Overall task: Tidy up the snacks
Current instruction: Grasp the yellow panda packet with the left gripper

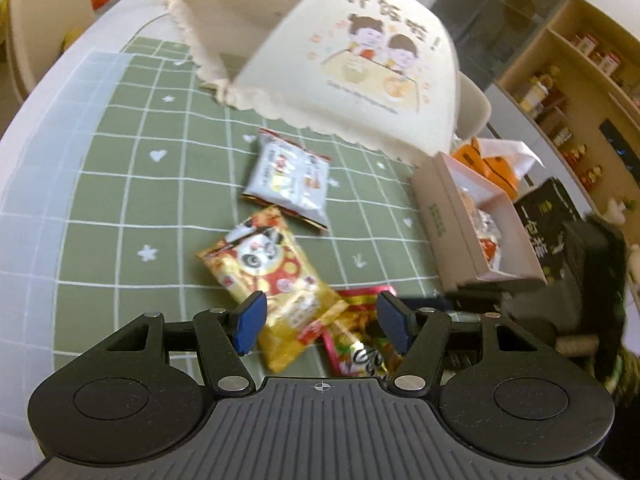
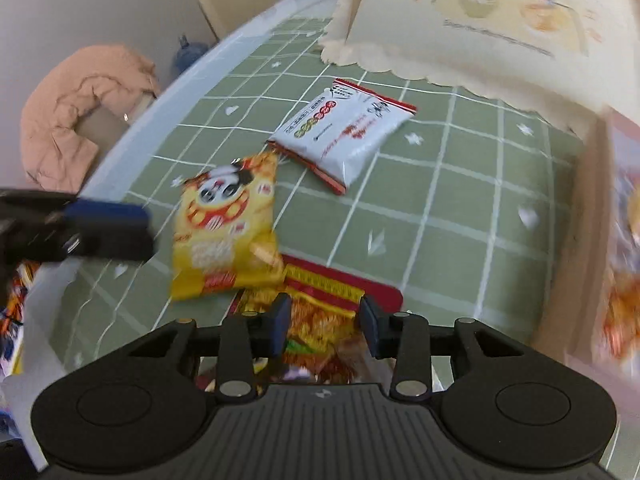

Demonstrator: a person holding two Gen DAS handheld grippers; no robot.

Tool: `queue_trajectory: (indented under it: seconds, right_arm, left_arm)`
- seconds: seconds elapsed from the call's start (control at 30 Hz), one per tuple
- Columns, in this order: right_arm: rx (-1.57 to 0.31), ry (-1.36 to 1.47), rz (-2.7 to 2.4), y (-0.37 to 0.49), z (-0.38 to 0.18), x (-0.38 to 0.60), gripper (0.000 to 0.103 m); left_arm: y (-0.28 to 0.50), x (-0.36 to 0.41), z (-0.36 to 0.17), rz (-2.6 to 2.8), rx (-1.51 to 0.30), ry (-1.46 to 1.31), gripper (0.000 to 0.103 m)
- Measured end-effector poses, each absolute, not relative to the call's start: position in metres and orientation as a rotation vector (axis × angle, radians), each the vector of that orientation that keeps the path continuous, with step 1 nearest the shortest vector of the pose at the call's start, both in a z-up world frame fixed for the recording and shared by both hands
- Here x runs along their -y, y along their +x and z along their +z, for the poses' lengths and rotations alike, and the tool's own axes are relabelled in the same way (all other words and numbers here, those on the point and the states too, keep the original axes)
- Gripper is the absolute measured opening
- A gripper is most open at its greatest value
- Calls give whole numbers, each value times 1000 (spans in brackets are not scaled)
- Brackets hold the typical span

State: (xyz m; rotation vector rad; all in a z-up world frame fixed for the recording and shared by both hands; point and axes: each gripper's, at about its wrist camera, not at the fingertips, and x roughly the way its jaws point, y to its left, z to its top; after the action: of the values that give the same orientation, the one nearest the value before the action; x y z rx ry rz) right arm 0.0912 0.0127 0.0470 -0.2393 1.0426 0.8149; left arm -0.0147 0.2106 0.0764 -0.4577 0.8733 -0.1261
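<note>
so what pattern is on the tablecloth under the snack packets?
Sage green tablecloth with a white grid, small white stars and hearts; clearest in the left wrist view.

Each gripper, left gripper (image 1: pixel 318 322) and right gripper (image 2: pixel 323 326), has a black ribbed body, round side discs, silver pivot screws and blue-padded jaws.

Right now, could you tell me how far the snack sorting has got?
Started: the pink box already holds some packets. Nothing is in hand; the left tongs and right tongs are open over the red packet. The yellow panda packet and white packet remain on the tablecloth.
</note>
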Motion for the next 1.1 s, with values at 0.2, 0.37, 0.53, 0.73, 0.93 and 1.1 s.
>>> queue_trajectory:
  seconds: [0.2, 0.37, 0.53, 0.73, 0.93, 1.1]
  right_arm:
    - [-994, -218, 688, 66, 45, 26, 51]
    - [-937, -199, 570, 43, 45, 52, 51]
    - [-888, -178, 542, 15, 50, 69, 55]
    - [-836, -262, 530, 7, 57, 66, 55]
    - [-836, -140, 568, 59, 82, 41, 65]
    - [-979, 8, 506, 135, 82, -15, 66]
  left_arm:
    - [-5, -198, 71, 50, -903, -443, 67]
    - [12, -214, 52, 211, -941, -581, 67]
    - [51, -190, 40, 199, -1006, -397, 71]
    - [66, -162, 33, 163, -1005, -150, 74]
    - [52, -155, 33, 61, -1020, -18, 73]
    - [18, -195, 44, 85, -993, -138, 53]
